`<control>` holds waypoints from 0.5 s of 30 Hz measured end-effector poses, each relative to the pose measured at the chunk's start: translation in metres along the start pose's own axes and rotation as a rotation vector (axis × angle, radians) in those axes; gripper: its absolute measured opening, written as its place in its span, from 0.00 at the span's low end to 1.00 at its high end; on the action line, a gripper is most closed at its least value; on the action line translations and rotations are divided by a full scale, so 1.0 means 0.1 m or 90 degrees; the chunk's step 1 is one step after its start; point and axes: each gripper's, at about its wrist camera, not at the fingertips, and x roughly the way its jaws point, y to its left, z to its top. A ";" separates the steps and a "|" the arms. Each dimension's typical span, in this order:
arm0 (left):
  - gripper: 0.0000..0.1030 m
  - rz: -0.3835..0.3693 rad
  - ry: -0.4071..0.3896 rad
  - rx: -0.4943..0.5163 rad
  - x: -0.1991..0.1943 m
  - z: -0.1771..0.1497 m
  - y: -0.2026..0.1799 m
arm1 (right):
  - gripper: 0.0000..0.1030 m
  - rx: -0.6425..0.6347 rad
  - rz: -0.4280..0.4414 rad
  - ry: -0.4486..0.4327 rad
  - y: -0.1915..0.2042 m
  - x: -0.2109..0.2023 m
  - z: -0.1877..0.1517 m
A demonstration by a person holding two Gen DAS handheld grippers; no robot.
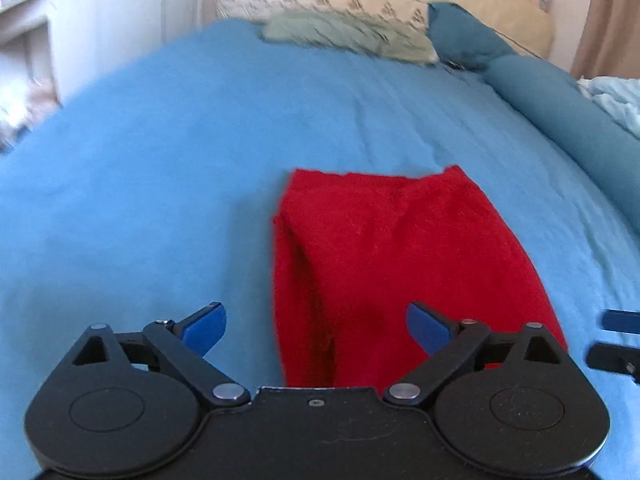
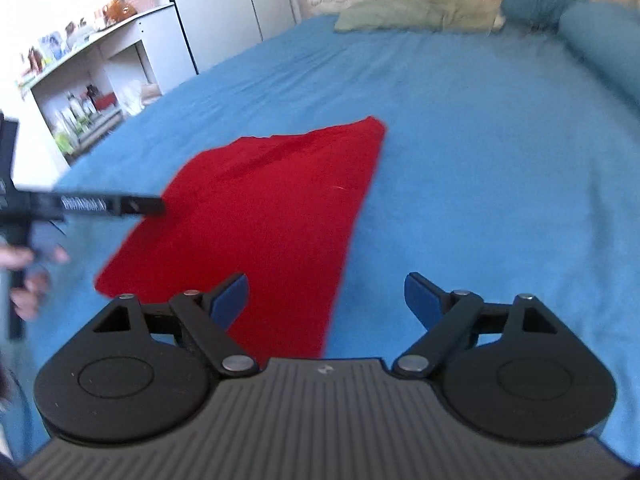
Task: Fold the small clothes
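Observation:
A red garment [image 1: 392,264] lies flat on the blue bedsheet [image 1: 160,160], folded into a long strip. It also shows in the right wrist view [image 2: 264,216]. My left gripper [image 1: 316,328] is open and empty, just above the garment's near left edge. My right gripper [image 2: 326,300] is open and empty over the garment's near right edge. The left gripper's body [image 2: 96,204] reaches in from the left of the right wrist view, touching the cloth's left side. The right gripper's tips [image 1: 620,336] peek in at the right edge of the left wrist view.
A green pillow [image 1: 348,36] and blue pillows [image 1: 520,76] lie at the head of the bed. A crumpled light blue cloth [image 1: 616,100] sits at the far right. White shelves [image 2: 80,92] with clutter stand left of the bed.

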 end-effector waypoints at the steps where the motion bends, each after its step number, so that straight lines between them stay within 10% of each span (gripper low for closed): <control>1: 0.94 -0.024 0.025 -0.018 0.10 0.05 0.08 | 0.98 0.015 0.011 0.011 -0.04 0.09 0.07; 10: 0.82 -0.158 0.107 -0.053 0.48 0.20 0.30 | 0.94 0.182 0.101 0.097 -0.44 0.88 0.41; 15: 0.34 -0.197 0.130 -0.093 0.54 0.28 0.32 | 0.58 0.192 0.113 0.087 -0.41 1.00 0.46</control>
